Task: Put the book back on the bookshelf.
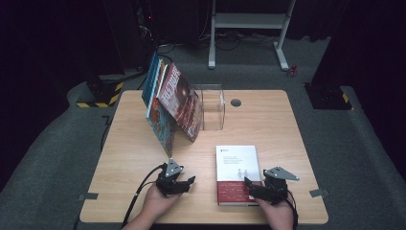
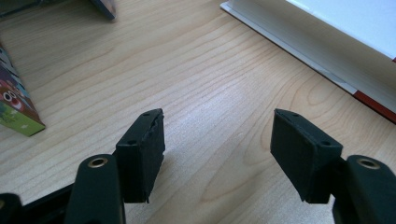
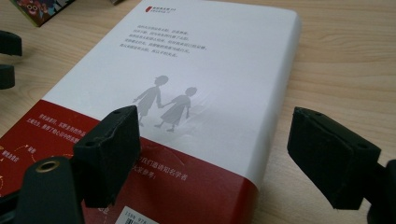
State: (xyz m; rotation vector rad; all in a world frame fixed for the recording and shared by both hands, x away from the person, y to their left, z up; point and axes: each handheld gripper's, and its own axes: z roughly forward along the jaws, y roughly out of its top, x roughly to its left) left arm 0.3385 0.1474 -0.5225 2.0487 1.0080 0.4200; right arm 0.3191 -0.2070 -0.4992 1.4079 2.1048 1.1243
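Lying flat on the pale wood-grain table (image 1: 268, 110), a white-and-red hardback book (image 1: 237, 173) sits near the front edge. Both matte black grippers are released: right gripper (image 3: 212, 158) straddles its red corner, where silhouetted children show; left gripper (image 2: 217, 156) hovers over bare wood.

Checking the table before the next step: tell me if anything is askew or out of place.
The white and red book lies flat on the table, apart from the others. The colourful books lean steeply against the clear holder, not upright. Nothing looks spilled or damaged.
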